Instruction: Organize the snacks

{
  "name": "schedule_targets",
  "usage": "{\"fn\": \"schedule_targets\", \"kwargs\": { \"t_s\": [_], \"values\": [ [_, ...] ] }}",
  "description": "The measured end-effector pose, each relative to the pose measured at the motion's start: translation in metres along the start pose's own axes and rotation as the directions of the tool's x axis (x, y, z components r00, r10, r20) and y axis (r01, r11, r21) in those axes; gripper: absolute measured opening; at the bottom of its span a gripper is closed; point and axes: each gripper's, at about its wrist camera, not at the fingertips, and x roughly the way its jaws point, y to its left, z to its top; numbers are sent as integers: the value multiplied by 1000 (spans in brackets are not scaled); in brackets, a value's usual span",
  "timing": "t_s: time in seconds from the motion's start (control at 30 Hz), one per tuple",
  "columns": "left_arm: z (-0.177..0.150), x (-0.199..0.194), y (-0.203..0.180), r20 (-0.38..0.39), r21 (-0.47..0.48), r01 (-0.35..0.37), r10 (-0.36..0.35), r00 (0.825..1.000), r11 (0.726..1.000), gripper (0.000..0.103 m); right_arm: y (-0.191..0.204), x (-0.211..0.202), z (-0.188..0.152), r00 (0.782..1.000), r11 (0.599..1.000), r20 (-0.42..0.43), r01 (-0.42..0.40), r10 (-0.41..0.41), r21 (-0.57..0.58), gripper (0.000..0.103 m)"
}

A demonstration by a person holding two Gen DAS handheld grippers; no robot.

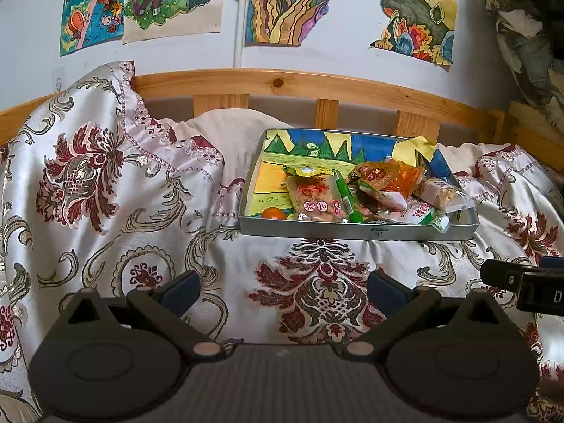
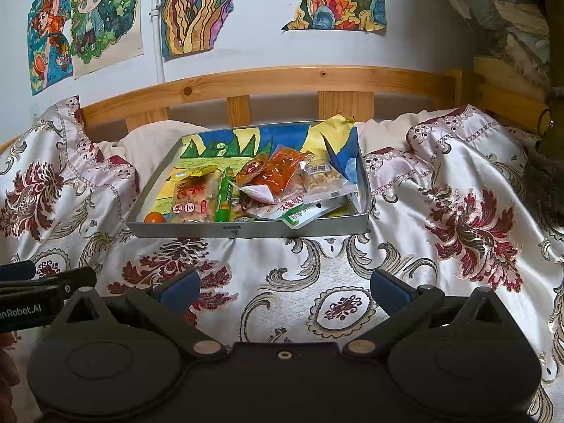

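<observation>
A shallow grey box (image 1: 352,230) (image 2: 246,230) lined with a coloured drawing sits on the bed and holds several snack packets. Among them are a clear packet with red print (image 1: 315,195) (image 2: 192,199), a green stick pack (image 1: 347,194) (image 2: 224,197), an orange-red packet (image 1: 391,176) (image 2: 282,171) and a small orange fruit (image 1: 273,213) (image 2: 154,217). My left gripper (image 1: 283,290) is open and empty, well in front of the box. My right gripper (image 2: 285,290) is open and empty, also short of the box.
A floral satin bedspread (image 1: 105,183) (image 2: 458,218) covers the bed in folds. A wooden headboard rail (image 1: 282,83) (image 2: 282,77) runs behind the box. Drawings hang on the wall (image 1: 282,3). The other gripper shows at the right edge (image 1: 521,282) and at the left edge (image 2: 42,292).
</observation>
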Motion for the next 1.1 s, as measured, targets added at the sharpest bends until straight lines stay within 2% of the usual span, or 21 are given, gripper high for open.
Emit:
{"fn": "schedule_targets", "kwargs": {
  "t_s": [1.1],
  "values": [
    [0,0,0,-2,0,1,-1,1000,1000,102,0,1,-6,1000,1000,-9,3,-3,1,102]
  ]
}}
